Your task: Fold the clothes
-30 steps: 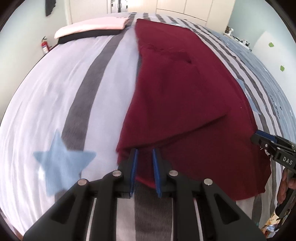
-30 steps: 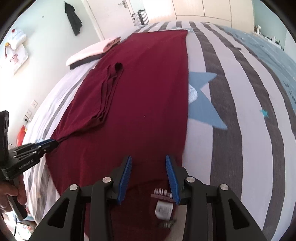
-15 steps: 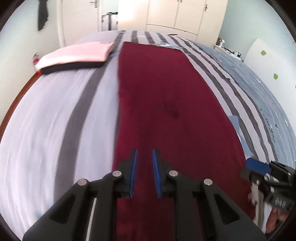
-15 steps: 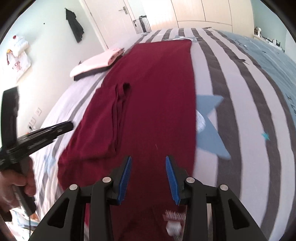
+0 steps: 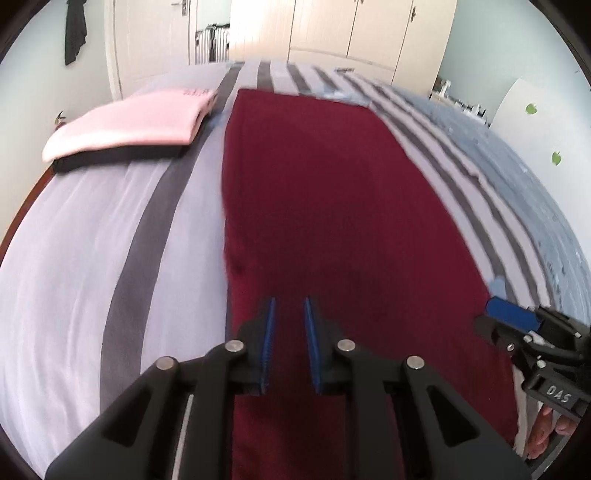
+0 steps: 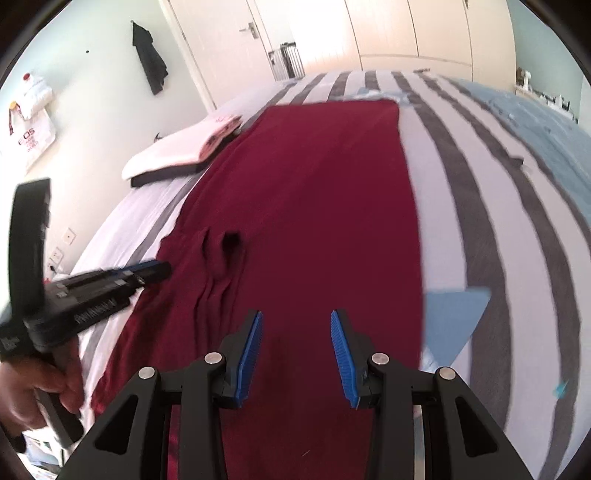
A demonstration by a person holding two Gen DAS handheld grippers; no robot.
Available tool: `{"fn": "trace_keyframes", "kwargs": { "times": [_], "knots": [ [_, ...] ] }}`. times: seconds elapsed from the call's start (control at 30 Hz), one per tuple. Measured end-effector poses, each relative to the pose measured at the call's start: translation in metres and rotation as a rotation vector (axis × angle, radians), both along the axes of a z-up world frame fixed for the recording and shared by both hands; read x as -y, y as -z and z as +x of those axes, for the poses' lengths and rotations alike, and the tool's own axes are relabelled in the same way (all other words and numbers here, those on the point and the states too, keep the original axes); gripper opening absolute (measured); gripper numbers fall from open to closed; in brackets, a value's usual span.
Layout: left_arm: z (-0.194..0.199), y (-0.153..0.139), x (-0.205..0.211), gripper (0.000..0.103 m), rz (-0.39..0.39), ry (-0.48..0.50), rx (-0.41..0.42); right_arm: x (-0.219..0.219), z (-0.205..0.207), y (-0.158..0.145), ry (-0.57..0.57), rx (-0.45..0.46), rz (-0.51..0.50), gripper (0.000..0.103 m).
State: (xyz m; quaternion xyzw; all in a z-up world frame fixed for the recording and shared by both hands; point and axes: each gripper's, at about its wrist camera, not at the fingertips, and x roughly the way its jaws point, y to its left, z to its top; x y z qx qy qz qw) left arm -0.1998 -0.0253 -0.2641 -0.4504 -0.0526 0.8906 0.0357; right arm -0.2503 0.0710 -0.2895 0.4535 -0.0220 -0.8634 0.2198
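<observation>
Bedroom: white wardrobe doors (image 5: pixel 343 33) are running along the far wall, and a bed with a grey-and-white striped cover (image 5: pixel 92 236) is filling both views. Far left on the cover, a folded pink garment (image 5: pixel 136 125) is lying on top of a dark folded one (image 5: pixel 110 158), just beside the far left corner of the shirt. On the left wall a dark jacket (image 6: pixel 149 59) is hanging by the door.

The maroon shirt (image 5: pixel 325 206) is lying flat along the middle of the bed as a long strip running from the near edge to the far end. Its left sleeve (image 6: pixel 218 266) is lying folded inward over the body, visible in the right wrist view.

The left gripper (image 5: pixel 289 325) is hovering over the near left part of the shirt, blue pads (image 5: pixel 269 332) sitting a narrow gap apart, nothing between them. The right gripper (image 6: pixel 296 343) is hovering over the near middle of the shirt, jaws spread wide, released. A light-blue star print (image 6: pixel 452 325) is showing on the cover just right of the shirt's right edge. Far right, the cover is turning blue (image 6: pixel 546 122).
</observation>
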Motion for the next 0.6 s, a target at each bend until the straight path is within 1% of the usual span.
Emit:
{"fn": "trace_keyframes", "kwargs": {
  "times": [0.1,0.13,0.17,0.2,0.3,0.37,0.43,0.5,0.57,0.6],
  "knots": [
    [-0.024,0.021,0.004,0.014,-0.027,-0.001,0.051,-0.006,-0.013,0.005,0.015,0.0,0.009,0.035],
    [-0.03,0.028,0.006,0.013,-0.034,0.001,0.062,-0.008,-0.016,0.009,0.017,0.004,0.01,0.035],
    [-0.031,0.032,0.008,0.009,-0.036,0.007,0.055,-0.01,-0.019,0.013,0.019,0.009,0.012,0.035],
    [-0.031,0.032,0.01,0.004,-0.036,0.001,0.047,-0.012,-0.022,0.017,0.022,0.014,0.013,0.035],
    [-0.036,0.026,0.017,0.002,-0.028,-0.028,0.053,-0.017,-0.03,0.028,0.029,0.029,0.018,0.035],
    [-0.039,0.019,0.019,0.002,-0.032,-0.042,0.05,-0.019,-0.031,0.03,0.024,0.03,0.021,0.035],
    [-0.044,0.007,0.012,0.002,-0.049,-0.011,0.003,-0.021,-0.03,0.027,0.02,0.027,0.024,0.035],
    [-0.053,0.002,0.007,0.005,-0.059,0.02,-0.019,-0.022,-0.03,0.023,0.037,0.02,0.023,0.035],
    [-0.069,0.008,0.005,0.005,-0.075,0.028,0.009,-0.023,-0.031,0.021,0.049,0.018,0.017,0.035],
    [-0.077,0.015,0.005,0.005,-0.075,0.03,0.039,-0.023,-0.032,0.023,0.054,0.023,0.015,0.035]
  ]
}}
